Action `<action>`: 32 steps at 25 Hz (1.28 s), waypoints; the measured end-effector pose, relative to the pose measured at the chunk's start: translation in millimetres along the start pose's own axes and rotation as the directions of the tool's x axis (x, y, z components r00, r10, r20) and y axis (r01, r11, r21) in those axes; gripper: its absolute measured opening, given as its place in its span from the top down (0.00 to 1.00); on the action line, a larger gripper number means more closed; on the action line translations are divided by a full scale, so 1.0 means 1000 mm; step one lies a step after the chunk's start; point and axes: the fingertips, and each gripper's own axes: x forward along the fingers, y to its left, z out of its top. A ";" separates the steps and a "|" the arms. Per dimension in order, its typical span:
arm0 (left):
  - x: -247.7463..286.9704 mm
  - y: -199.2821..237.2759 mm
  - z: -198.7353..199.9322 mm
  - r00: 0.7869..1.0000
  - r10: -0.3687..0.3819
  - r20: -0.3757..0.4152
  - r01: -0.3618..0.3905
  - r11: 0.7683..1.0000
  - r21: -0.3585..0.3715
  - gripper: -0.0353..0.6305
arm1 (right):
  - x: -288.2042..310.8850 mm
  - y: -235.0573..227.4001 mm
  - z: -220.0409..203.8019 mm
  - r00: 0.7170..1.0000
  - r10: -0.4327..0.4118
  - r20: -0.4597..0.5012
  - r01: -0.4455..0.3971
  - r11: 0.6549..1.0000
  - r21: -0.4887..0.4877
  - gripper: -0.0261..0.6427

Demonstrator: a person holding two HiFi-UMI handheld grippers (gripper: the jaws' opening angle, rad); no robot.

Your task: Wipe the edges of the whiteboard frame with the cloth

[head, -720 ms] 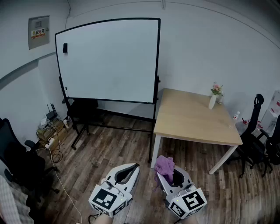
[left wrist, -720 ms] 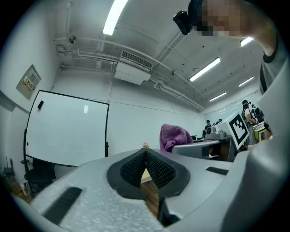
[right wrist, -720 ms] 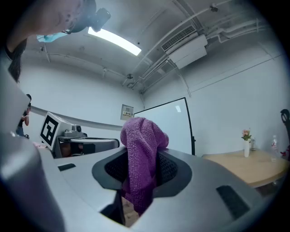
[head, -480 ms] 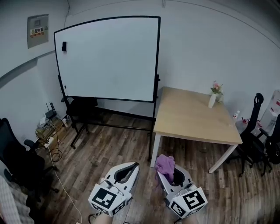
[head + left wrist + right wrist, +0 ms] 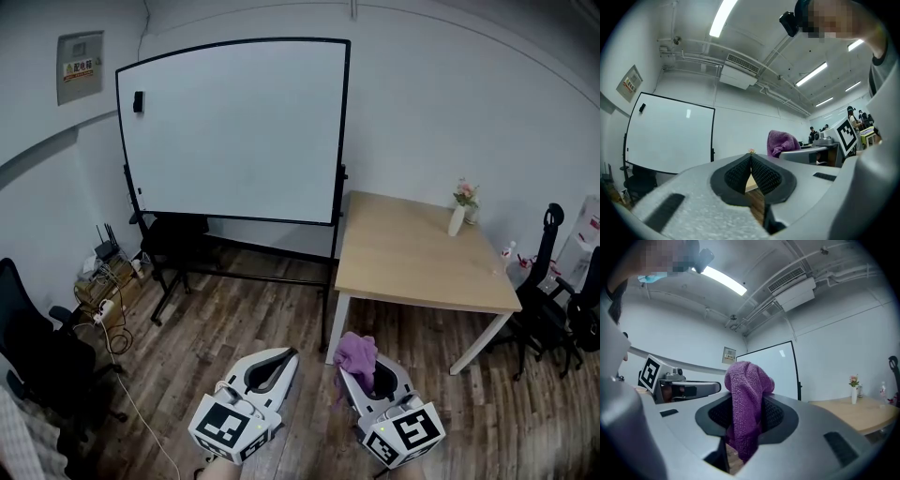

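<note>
At 6 o'clock in the head view, nearest the person, the left claw (image 5: pixel 287 357) is clenched on nothing, its dark pads (image 5: pixel 764 174) meeting at the tips. Just beside it, toward 5 o'clock, the right claw (image 5: pixel 362 369) is clamped on the purple cloth (image 5: pixel 355 351), which bunches above the jaws and hangs down between them. Both hover over the wooden floor (image 5: pixel 234 314). Farther out at 2 o'clock stands a pale wooden surface (image 5: pixel 403 258) with a white vase (image 5: pixel 456 219) of flowers near its far edge. At 11 o'clock, well apart from the cloth, the whiteboard (image 5: pixel 234 131) stands upright, its black frame (image 5: pixel 342 131) just beside the surface's far left corner
</note>
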 end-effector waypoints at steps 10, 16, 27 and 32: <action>-0.025 0.059 -0.005 1.000 -0.004 0.011 0.003 1.000 0.020 0.92 | 0.039 0.024 -0.009 0.999 -0.050 0.013 0.049 0.999 0.019 0.76; -0.012 0.085 -0.006 1.000 -0.010 0.027 0.010 1.000 0.011 0.92 | 0.063 0.014 -0.013 0.997 -0.074 0.003 0.074 0.997 0.030 0.76; 0.068 0.143 -0.018 0.999 0.032 0.021 -0.033 0.999 0.011 0.92 | 0.142 -0.061 -0.017 0.999 -0.042 0.023 0.041 0.999 0.025 0.76; 0.118 0.163 -0.015 0.998 0.054 0.036 -0.055 0.998 0.031 0.92 | 0.172 -0.108 -0.011 0.999 -0.024 0.042 0.023 1.000 0.014 0.76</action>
